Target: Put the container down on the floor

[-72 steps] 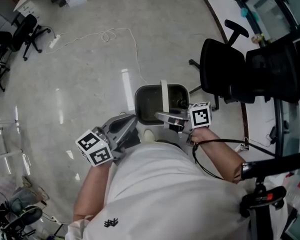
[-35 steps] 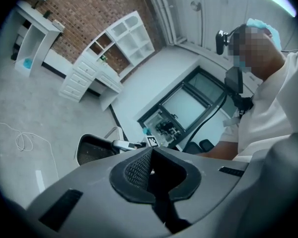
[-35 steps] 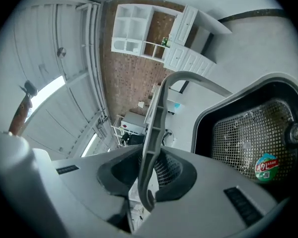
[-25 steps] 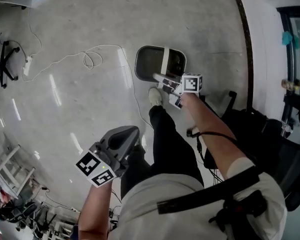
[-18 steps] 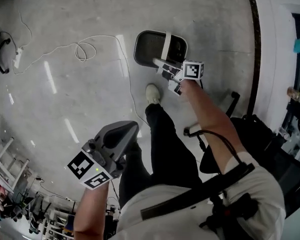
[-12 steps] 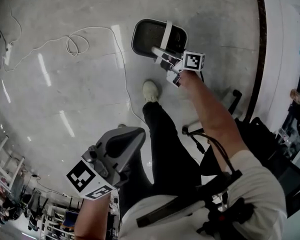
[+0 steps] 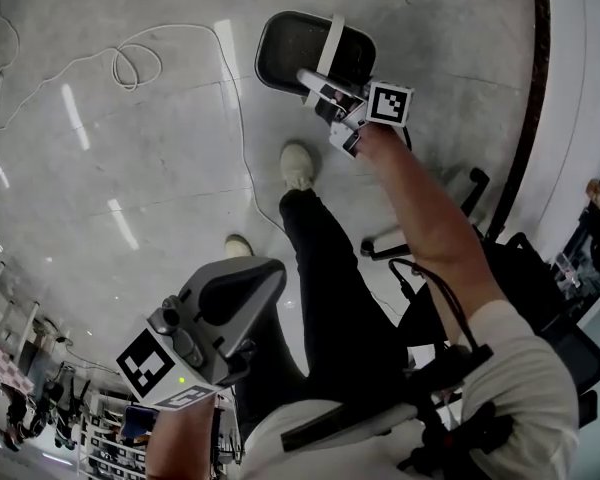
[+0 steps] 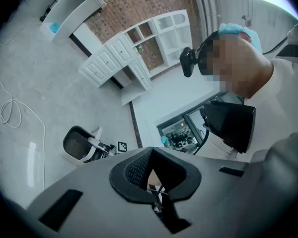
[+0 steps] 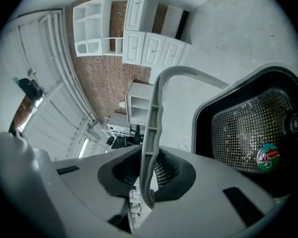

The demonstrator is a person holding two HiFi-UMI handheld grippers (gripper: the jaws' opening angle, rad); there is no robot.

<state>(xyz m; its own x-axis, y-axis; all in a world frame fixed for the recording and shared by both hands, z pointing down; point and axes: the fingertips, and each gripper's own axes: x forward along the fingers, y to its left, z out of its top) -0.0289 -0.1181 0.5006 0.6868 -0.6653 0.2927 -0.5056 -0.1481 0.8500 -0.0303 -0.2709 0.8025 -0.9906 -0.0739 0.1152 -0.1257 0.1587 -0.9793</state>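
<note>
closest to the person, the left gripper (image 7: 265, 268) hangs by the leg. its jaws are closed and there is nothing in them. it sits lower than it did a second ago, because the whole body has bent down.

a bit farther out, one pale shoe (image 7: 297, 165) stands on the grey floor (image 7: 130, 198).

past the shoe, the right arm now reaches out long and low. the right gripper (image 7: 325, 90) is squeezed shut on the white handle (image 7: 332, 40) of the container (image 7: 280, 56). in the right gripper view the handle (image 9: 152, 113) runs straight up between the jaws, and the dark container (image 9: 213, 103) with its wire mesh inside hangs just past them.

the container has gone down a lot. before, it was up near the person's tummy. now it is far below the head, at the far part of the floor, not far from the dark strip (image 7: 536, 78) along the right edge. i cannot tell if its bottom touches the floor yet.

so the job looks almost done. what is left, i think, is to set it flat and let go of the handle.

farthest out, a thin white cable (image 7: 130, 63) lies looped on the floor.
</note>
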